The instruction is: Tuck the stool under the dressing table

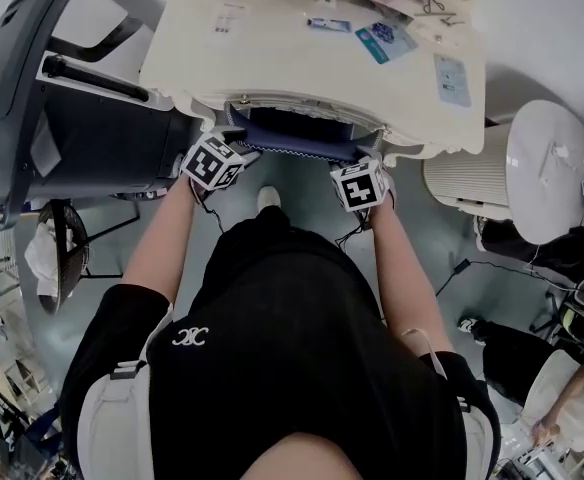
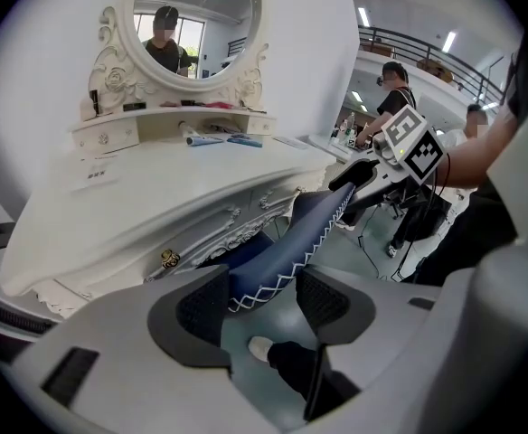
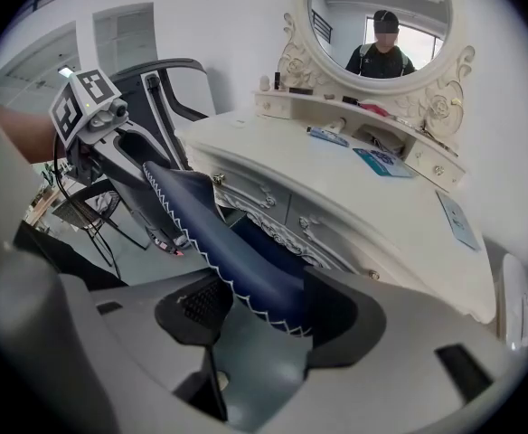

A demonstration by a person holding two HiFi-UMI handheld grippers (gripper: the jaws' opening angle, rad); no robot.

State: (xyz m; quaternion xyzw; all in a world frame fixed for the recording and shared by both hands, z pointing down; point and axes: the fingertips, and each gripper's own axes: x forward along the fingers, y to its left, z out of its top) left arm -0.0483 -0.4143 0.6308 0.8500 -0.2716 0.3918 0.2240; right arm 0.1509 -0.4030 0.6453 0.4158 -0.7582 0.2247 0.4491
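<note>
Only legible mark: white interlocked-C emblem (image 1: 190, 336) on person's black shirt (image 1: 292, 368), well below cream carved dressing table (image 1: 272, 63). Print on blue cards (image 1: 385, 40) & paper tags (image 1: 227, 20) atop it: too small to read.

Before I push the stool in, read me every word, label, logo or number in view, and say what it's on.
Nothing reads as clear text.
Emblem on the person's black shirt: white, like two mirrored C shapes; no words.
Cards on the dressing table: print too small to read.
White label on the table top: blurred.
Left marker cube, right marker cube: square patterns, no letters.
</note>
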